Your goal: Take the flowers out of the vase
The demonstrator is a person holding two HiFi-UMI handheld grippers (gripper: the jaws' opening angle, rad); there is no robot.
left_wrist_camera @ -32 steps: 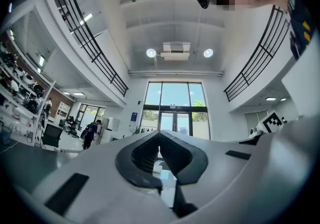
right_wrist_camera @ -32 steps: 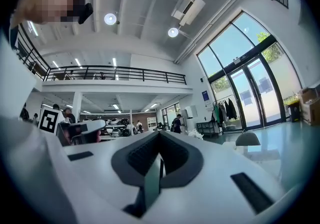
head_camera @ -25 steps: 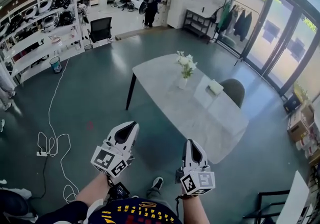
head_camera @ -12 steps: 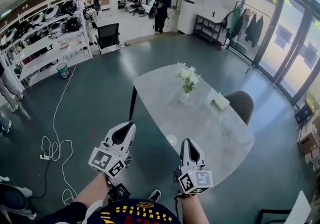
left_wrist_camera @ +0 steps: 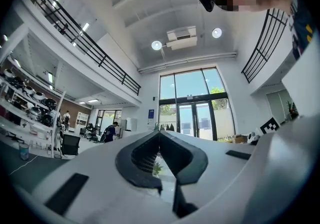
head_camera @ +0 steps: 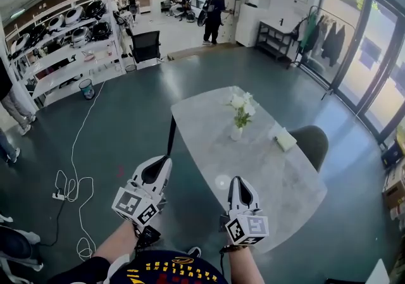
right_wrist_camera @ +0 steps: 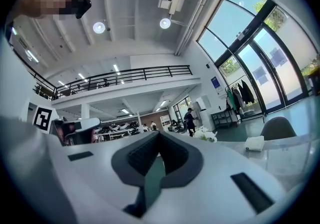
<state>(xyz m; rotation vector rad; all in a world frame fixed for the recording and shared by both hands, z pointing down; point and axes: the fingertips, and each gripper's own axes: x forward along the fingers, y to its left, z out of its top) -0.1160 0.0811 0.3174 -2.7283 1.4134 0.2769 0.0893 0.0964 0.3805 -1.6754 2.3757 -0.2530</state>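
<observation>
White cable (head_camera: 73, 181) lies in loops on the dark green floor, at 9 o'clock from the left gripper (head_camera: 166, 161). The left gripper hangs over the floor, just beside the near end of the grey table (head_camera: 278, 178). Its jaws are pressed together and there is nothing in them.

The little white vase (head_camera: 235, 132) stands up straight on the far half of the table. It is at 1 o'clock from the left gripper and at 12 o'clock from the right gripper (head_camera: 237, 181). The white flowers (head_camera: 242, 105) with green stems are in the vase. Both grippers are well apart from it.

The right gripper hangs over the near edge of the table. Its jaws are pressed together too, and hold nothing.

A flat white box (head_camera: 285, 139) lies on the table at 3 o'clock from the vase. A grey-green chair (head_camera: 314, 143) stands just beside the table, at 3 o'clock from the box.
</observation>
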